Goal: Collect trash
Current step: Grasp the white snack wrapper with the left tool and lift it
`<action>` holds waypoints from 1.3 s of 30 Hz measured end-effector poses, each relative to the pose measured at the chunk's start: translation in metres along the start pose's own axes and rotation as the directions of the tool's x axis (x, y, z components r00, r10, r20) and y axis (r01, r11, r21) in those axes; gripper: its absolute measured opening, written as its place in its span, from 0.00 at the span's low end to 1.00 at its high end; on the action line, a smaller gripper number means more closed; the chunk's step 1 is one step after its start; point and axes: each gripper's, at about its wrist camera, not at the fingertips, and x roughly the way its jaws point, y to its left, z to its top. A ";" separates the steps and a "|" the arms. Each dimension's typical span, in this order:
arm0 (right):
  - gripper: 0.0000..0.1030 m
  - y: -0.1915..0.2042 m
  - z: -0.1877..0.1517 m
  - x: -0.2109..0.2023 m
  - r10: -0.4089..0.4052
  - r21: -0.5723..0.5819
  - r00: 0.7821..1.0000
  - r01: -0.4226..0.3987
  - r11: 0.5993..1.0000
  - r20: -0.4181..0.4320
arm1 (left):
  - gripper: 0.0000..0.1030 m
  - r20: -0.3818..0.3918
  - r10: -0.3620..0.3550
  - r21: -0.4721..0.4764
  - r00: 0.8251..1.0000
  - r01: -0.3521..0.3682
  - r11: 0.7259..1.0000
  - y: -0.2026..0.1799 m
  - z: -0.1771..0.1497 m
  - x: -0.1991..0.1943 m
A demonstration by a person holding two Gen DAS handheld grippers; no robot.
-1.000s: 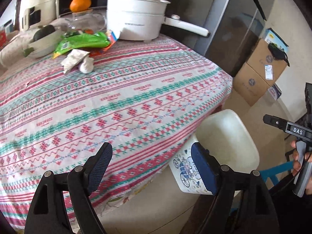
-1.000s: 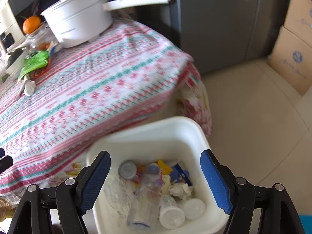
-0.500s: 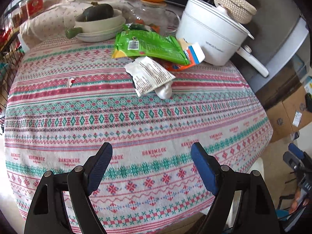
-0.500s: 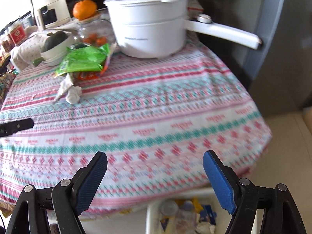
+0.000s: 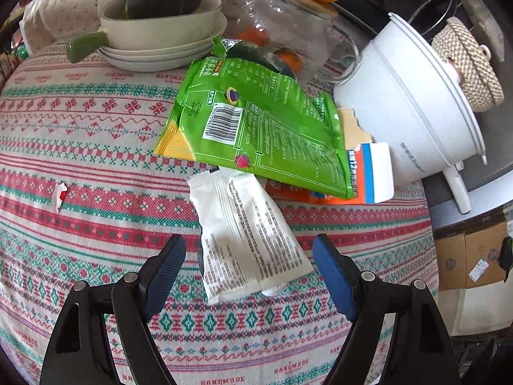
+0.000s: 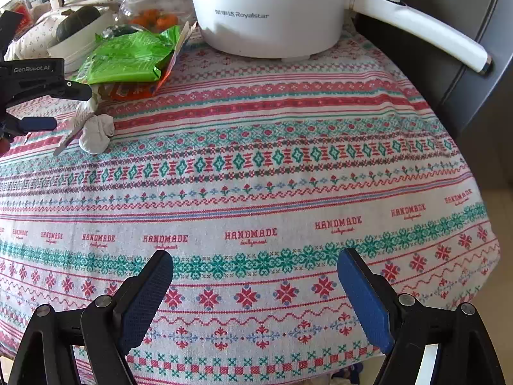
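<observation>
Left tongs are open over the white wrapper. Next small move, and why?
Probably lower the left tongs and close on the white wrapper. They are open with the wrapper's near end lying between the pads, nothing held, and it lies loose on the tablecloth, only its far end tucked under the green bag.

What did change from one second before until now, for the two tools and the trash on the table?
The left tool moved from beside the bin forward over the table, open around the white wrapper. The right tool rose from above the bin to the tablecloth, open and empty. Nothing was gripped or released. The green bag and the crumpled tissue stayed in place.
</observation>
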 end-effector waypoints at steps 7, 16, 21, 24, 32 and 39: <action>0.85 -0.002 -0.001 0.005 -0.002 0.005 1.000 0.002 1.000 -0.016 | 0.57 -0.049 0.003 -0.071 0.999 -0.007 0.997 0.004 0.008 0.022; 0.85 0.020 -0.007 0.004 -0.004 -0.032 1.000 0.003 0.999 -0.019 | 0.27 -0.007 -0.016 0.017 1.000 0.016 1.000 0.017 -0.018 -0.002; 0.85 0.033 -0.008 0.000 0.029 -0.029 0.999 -0.030 0.999 -0.017 | 0.20 0.013 -0.022 0.046 1.000 0.021 0.999 0.040 -0.046 -0.032; 0.85 0.045 -0.004 0.000 0.050 -0.031 0.999 -0.051 0.998 -0.017 | 0.19 0.026 -0.031 0.050 0.999 0.030 0.998 0.053 -0.065 -0.056; 0.85 0.088 0.029 0.018 0.080 -0.052 0.996 -0.079 0.996 0.024 | 0.19 0.142 -0.019 0.140 0.990 -0.001 0.990 0.086 -0.123 -0.108; 0.83 0.133 0.063 0.065 0.128 -0.055 0.991 -0.127 0.990 0.031 | 0.19 0.148 -0.020 0.138 0.989 -0.001 0.990 0.098 -0.127 -0.103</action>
